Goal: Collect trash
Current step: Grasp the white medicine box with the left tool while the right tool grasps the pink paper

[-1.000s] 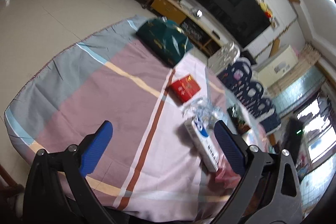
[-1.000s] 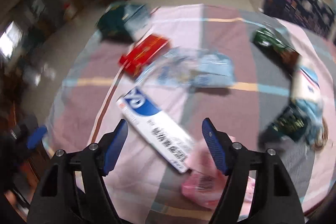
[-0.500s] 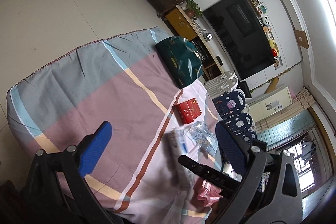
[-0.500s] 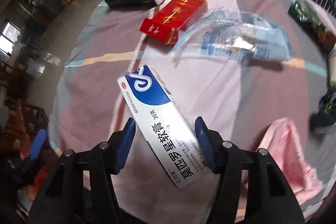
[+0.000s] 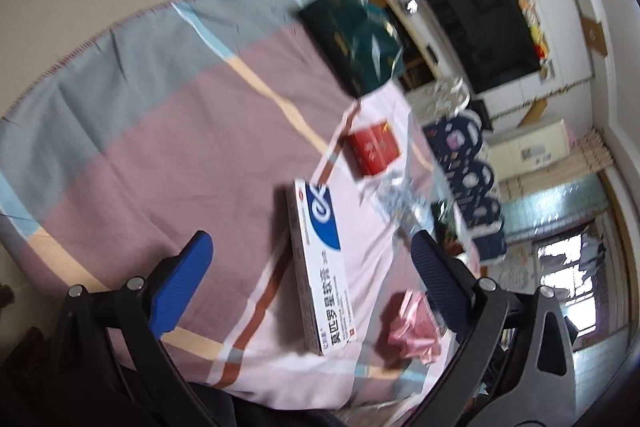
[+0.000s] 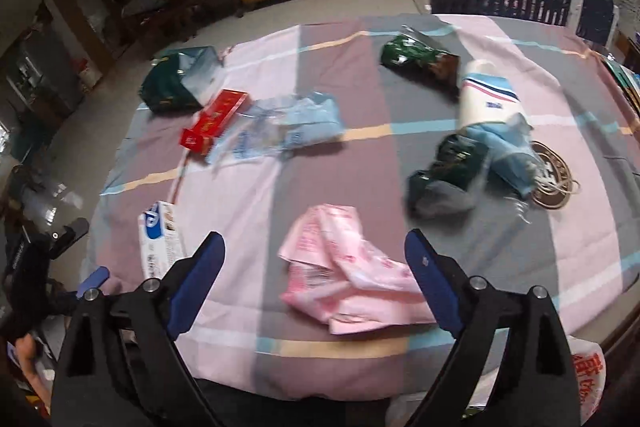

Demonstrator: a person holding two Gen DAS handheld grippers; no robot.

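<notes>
Right gripper [image 6: 314, 281]: jaws have just been opening, now spread wide, nothing between the pads; it hangs above the near edge of the tabletop [image 6: 580, 259], aimed at the pink wrapper. Left gripper [image 5: 310, 279]: also spread wide and empty, with the ointment box lying on the cloth below and between its fingers, not pinched. Judged progress: early. No item shows as collected, and the whole spread is left on the checked cloth. Left to clear, largest first: dark green bag [image 6: 176, 83] at the far left corner; clear blue plastic bag [image 6: 288, 127] mid-cloth; crumpled pink wrapper [image 6: 344, 267] near the front edge; blue-and-white ointment box [image 5: 320, 263] at the near left; red carton [image 6: 216, 119] beside the green bag. More litter sits at the right, blurred. Bin not seen.
</notes>
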